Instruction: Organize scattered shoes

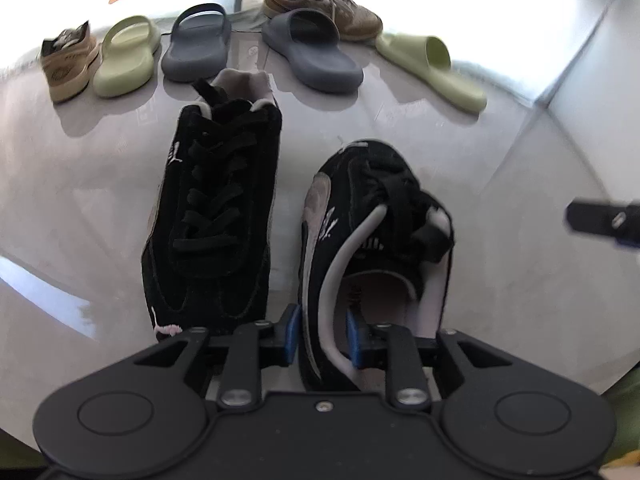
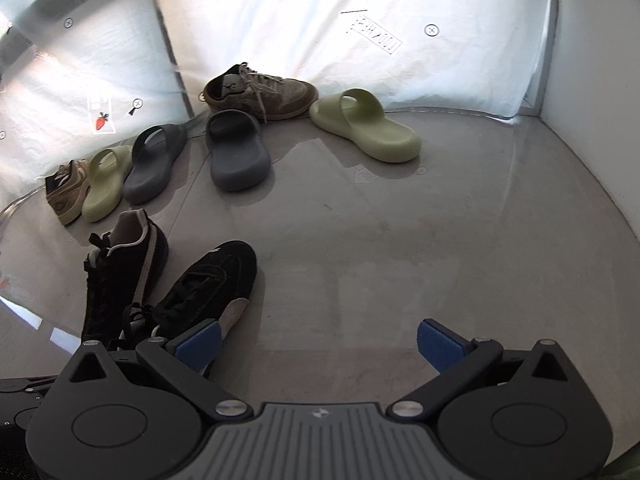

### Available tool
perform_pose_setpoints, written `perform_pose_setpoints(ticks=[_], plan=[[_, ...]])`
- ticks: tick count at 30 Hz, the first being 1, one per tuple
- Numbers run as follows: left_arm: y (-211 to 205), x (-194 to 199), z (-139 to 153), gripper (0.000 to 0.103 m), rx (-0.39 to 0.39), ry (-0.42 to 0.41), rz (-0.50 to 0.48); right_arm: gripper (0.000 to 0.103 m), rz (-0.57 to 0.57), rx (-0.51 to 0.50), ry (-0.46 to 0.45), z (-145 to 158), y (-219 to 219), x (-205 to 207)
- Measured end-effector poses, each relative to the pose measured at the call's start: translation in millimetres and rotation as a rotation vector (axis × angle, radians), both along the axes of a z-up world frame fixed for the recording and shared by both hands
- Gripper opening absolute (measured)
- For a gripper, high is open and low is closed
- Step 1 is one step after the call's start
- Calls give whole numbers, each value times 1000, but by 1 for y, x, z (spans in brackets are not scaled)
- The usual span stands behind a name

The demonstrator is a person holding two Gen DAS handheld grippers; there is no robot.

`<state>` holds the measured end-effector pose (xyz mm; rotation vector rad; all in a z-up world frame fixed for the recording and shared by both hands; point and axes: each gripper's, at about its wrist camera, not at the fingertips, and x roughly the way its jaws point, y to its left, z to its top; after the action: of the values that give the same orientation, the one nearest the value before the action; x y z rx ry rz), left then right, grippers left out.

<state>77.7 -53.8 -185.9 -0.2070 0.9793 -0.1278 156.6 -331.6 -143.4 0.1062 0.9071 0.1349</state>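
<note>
Left wrist view: the left gripper [image 1: 320,338] points steeply down at a glossy grey floor [image 1: 460,168]. Its jaws stand narrowly apart, one blue pad outside and one inside the heel wall of the near black sneaker [image 1: 372,240]; whether the pads press the suede or stand just off it cannot be told. That sneaker lies with its heel toward the camera. Just beside it, to its left, a second black sneaker [image 1: 216,208] lies the other way round, toe toward the camera. Farther off stands a row: a tan sneaker [image 1: 70,62], a pale green slide [image 1: 126,56], a grey slide [image 1: 196,44], another grey slide [image 1: 312,52] overlapping a brown sneaker [image 1: 324,6], and a second green slide [image 1: 432,68] tipped on its side. A dark part of the right gripper [image 1: 604,222] shows at the right edge.

Right wrist view: the right gripper [image 2: 318,344] also tilts down over the floor [image 2: 400,260], its jaws spread wide with nothing between them. A white printed sheet [image 2: 320,40] backs the floor, with a plain wall [image 2: 600,120] at the right. The two black sneakers [image 2: 208,284] [image 2: 120,268] lie to the left, the nearer one partly behind the left blue pad. The row of shoes lies beyond them, well apart from these jaws.
</note>
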Motion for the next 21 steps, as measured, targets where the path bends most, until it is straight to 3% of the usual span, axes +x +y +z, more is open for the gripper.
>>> perform_pose_setpoints(ticks=[4,8,12,17,21], plan=[[-1,-14,11,28,-15,-47,4,103,52,29,24,-8,4,3],[-1,-29,13,28,-8,-43,0,102,129,69,80,-23,17,5],[11,-22,16,31,-26,-53,-8,85,234,100,153,-38,41,8],[31,-11,23,30,-50,-89,25,76,338,62,231,-51,74,11],[53,7,19,30,-108,-103,84,70,391,93,277,-58,86,15]])
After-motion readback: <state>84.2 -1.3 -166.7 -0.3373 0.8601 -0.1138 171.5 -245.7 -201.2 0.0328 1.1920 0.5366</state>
